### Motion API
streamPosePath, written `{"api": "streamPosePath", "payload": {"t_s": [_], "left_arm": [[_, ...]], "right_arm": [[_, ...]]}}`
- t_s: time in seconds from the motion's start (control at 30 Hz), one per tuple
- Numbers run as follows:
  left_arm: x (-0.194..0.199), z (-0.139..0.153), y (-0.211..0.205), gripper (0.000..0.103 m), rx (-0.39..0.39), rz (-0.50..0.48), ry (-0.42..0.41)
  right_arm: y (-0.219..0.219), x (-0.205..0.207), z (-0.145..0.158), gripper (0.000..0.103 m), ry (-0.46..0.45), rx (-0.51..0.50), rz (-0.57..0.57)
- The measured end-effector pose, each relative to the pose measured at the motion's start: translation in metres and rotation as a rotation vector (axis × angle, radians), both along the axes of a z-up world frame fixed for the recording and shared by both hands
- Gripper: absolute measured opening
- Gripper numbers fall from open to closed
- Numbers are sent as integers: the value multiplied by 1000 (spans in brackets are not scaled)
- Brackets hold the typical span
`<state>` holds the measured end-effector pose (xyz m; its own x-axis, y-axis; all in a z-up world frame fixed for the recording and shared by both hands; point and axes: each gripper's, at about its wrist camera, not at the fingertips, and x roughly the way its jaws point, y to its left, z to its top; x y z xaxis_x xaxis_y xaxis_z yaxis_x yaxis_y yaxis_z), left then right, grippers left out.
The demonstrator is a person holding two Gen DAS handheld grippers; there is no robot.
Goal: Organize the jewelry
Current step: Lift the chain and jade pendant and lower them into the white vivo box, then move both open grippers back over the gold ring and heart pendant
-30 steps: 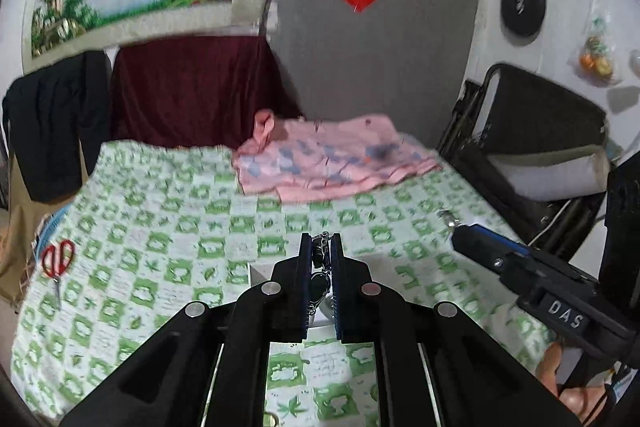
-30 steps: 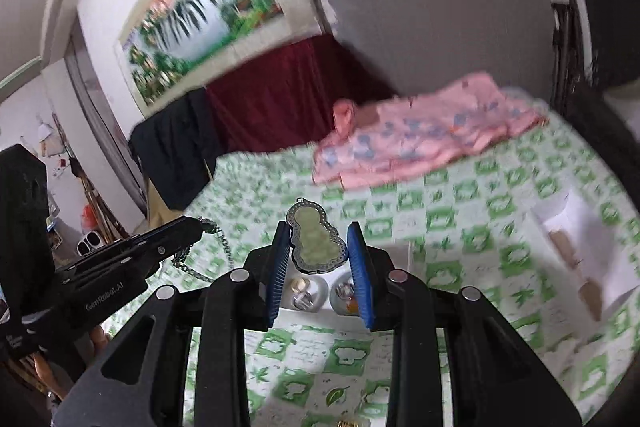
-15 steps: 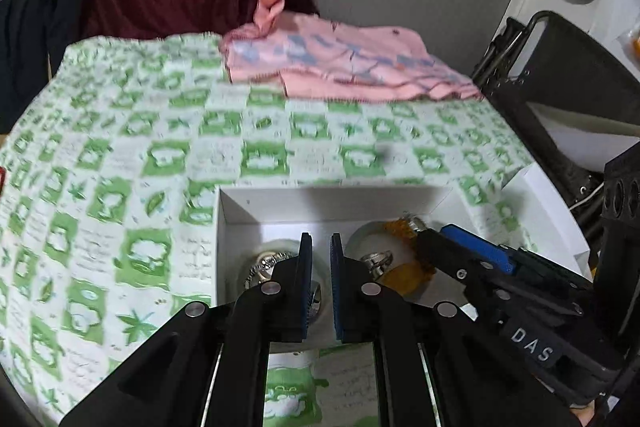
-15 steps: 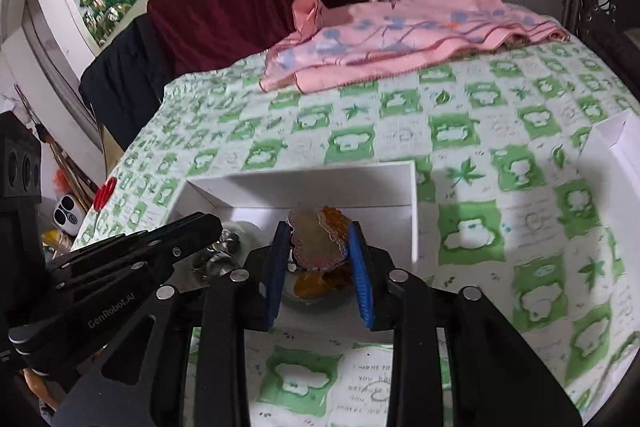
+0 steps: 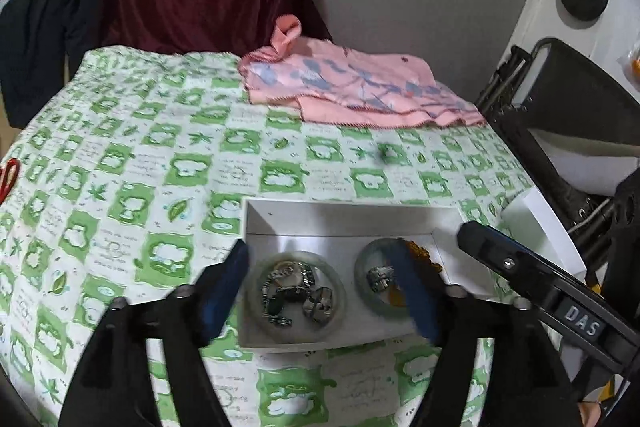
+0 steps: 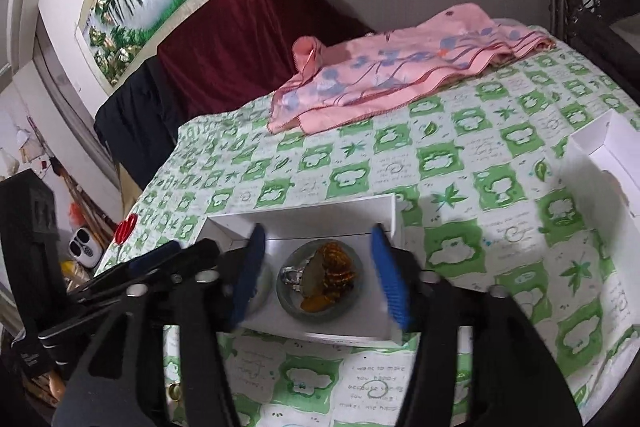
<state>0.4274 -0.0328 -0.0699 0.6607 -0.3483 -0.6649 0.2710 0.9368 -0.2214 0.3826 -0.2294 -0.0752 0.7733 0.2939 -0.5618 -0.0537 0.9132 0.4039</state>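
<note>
Both grippers hang spread and empty over the white box (image 5: 344,223): the left gripper (image 5: 320,291) above the glass ring holding the metal watch (image 5: 290,287) and chain, the right gripper (image 6: 320,279) above the other ring, where the pale pendant (image 6: 314,273) lies on an amber-coloured bracelet (image 6: 336,267). These look small, hard and slippery; the chain will sag and slide. I'd pinch the pendant by its flat sides, the watch across its band. The box sits on the green-checked bedspread (image 5: 160,163).
</note>
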Motion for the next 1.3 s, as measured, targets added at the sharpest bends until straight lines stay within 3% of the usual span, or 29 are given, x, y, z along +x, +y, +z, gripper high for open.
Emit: {"api": "streamPosePath", "payload": {"t_s": [0.13, 0.33, 0.57, 0.77, 1.3], "left_arm": [[-7, 0, 5, 90, 31, 42, -27], [-23, -5, 11, 93, 102, 114, -58], [-60, -10, 9, 94, 200, 142, -92], [-102, -4, 15, 95, 217, 164, -145], [-163, -8, 38, 97, 191, 195, -156]], "right_arm": [[3, -1, -5, 58, 4, -55, -26], [4, -19, -5, 76, -24, -102, -80], [13, -52, -10, 80, -27, -127, -83], [23, -86, -12, 82, -56, -163, -81], [37, -156, -11, 91, -89, -160, -70]]}}
